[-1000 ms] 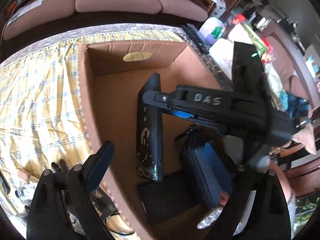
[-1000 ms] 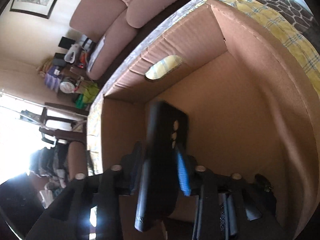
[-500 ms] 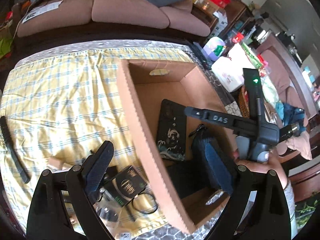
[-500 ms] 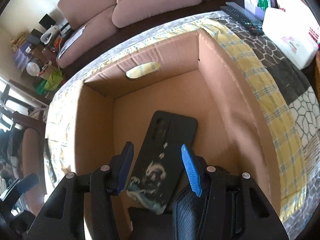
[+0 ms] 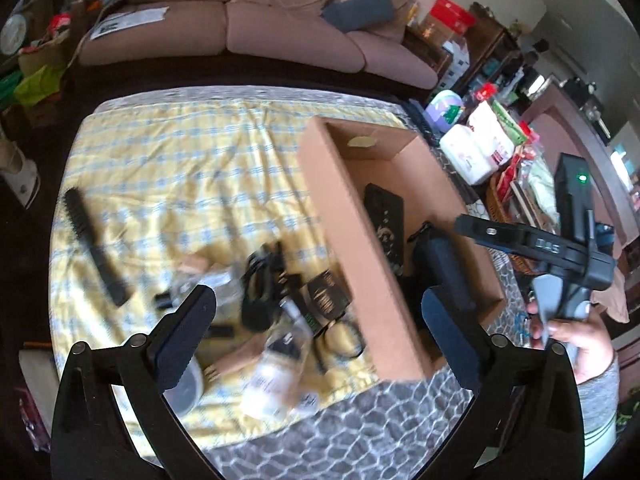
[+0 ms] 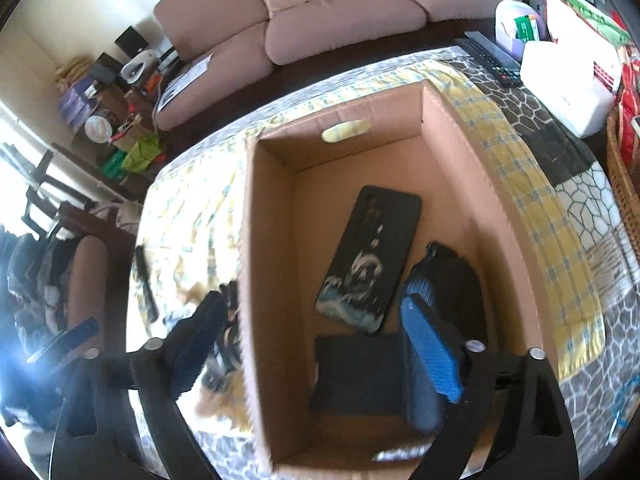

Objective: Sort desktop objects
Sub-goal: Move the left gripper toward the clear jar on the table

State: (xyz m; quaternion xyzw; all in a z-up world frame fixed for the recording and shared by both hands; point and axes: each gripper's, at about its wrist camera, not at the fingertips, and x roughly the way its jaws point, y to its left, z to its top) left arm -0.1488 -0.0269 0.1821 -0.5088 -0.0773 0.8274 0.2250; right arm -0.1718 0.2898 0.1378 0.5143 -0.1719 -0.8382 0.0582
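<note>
- Phone case point(image 6: 370, 260) lies flat in cardboard box point(image 6: 250, 280), sorted
- Right gripper point(image 6: 316, 354) jaws opening, empty, above it
- Left gripper point(image 5: 316, 332) jaws opening, empty, over remaining clutter point(image 5: 280, 300)

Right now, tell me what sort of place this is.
Most likely a lived-in home living room: a pink sofa, a table under a yellow checked cloth, and crowded shelves of household goods.
</note>
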